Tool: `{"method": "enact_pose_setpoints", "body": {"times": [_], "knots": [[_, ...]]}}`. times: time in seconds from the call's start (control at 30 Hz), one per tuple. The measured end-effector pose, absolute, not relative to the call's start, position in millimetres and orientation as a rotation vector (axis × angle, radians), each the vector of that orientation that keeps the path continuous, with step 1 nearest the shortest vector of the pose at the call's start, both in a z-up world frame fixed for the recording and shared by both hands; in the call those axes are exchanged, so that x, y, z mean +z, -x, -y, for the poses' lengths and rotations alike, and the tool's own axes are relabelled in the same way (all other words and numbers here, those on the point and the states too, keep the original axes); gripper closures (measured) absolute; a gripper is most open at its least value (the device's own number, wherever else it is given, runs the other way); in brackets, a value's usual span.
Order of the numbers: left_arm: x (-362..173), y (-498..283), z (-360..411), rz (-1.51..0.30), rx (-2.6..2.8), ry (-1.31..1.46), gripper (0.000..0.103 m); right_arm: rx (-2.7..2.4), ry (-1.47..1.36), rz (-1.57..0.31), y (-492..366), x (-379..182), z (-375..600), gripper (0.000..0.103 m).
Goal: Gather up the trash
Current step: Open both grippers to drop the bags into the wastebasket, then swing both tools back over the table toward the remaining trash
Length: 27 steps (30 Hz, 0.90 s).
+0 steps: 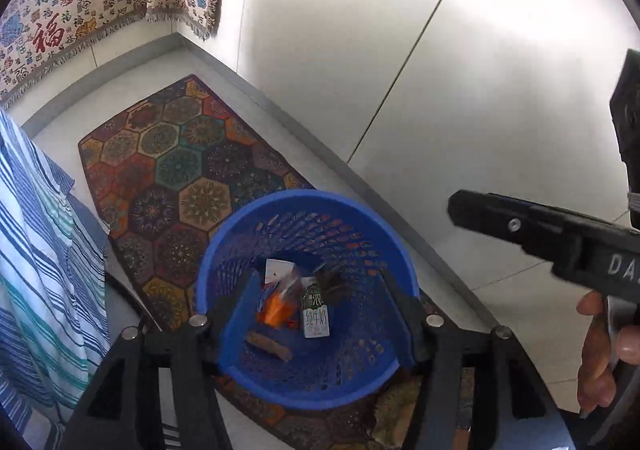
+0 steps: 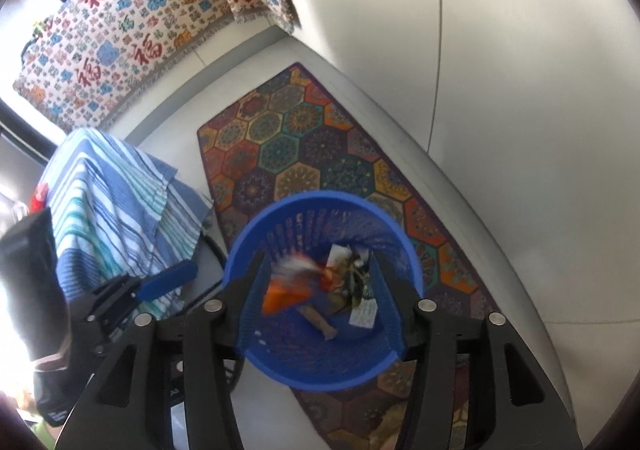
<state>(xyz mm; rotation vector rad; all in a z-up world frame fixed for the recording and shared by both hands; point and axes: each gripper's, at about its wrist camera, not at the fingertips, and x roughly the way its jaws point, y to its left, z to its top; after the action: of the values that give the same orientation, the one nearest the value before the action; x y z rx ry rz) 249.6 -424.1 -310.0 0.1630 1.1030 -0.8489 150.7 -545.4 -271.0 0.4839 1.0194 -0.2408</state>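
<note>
Pale glossy floor tiles [image 1: 460, 62] run beside a hexagon-patterned rug [image 1: 168, 166], woven and multicoloured, on which a round blue plastic basket [image 1: 224, 250] with slotted mesh walls stands. Both grippers hang over its mouth, pointing steeply down. Seen from the left wrist, the left gripper [image 1: 318, 278] has its fingers spread apart with nothing between the pads; inside the basket lie a milk carton [image 1: 316, 310], an orange wrapper [image 1: 276, 308], a white packet [image 1: 276, 270] and a brown stick-shaped piece [image 1: 268, 346], all sharp and settled. Its view alone shows the right gripper's black body from the side, with a hand [image 1: 600, 350] on its handle. The right wrist view shows the right gripper [image 2: 318, 262] equally released, and the orange wrapper [image 2: 288, 290] as a blurred streak (the other scraps beside it are too smeared to name). A striped blue cloth [image 2: 120, 218] drapes just left of the basket, and a fringed patterned throw [image 2: 132, 34] hangs further back; bare floor lies open to the right.
</note>
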Motion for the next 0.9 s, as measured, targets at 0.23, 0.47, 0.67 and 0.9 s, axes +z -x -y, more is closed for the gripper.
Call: {"method": "enact_pose_setpoints", "body": {"times": [0.23,0.47,0.67,0.9], "knots": [[-272.9,-236.3,395.0,-1.021,-0.824,-0.146,0.042,-0.309,-0.442,-0.943,-144.9,-251.5,545.3,0.019],[-219.7,-199.7,322.3,-0.919,-0.79,-0.144,0.039,-0.366,-0.318,-0.882,-150.3,-226.3,522.1,0.007],[-210.3,-174.0,225.5,-0.905,-0.662,-0.172,0.039,-0.306,-0.241,-0.802,-148.8,-206.0,472.2,0.006],[-216.4,-164.1,91.6,-0.926,-0.43,-0.155,0.039,-0.098,-0.126,-0.743,-140.8,-195.3,359.4,0.005]]}}
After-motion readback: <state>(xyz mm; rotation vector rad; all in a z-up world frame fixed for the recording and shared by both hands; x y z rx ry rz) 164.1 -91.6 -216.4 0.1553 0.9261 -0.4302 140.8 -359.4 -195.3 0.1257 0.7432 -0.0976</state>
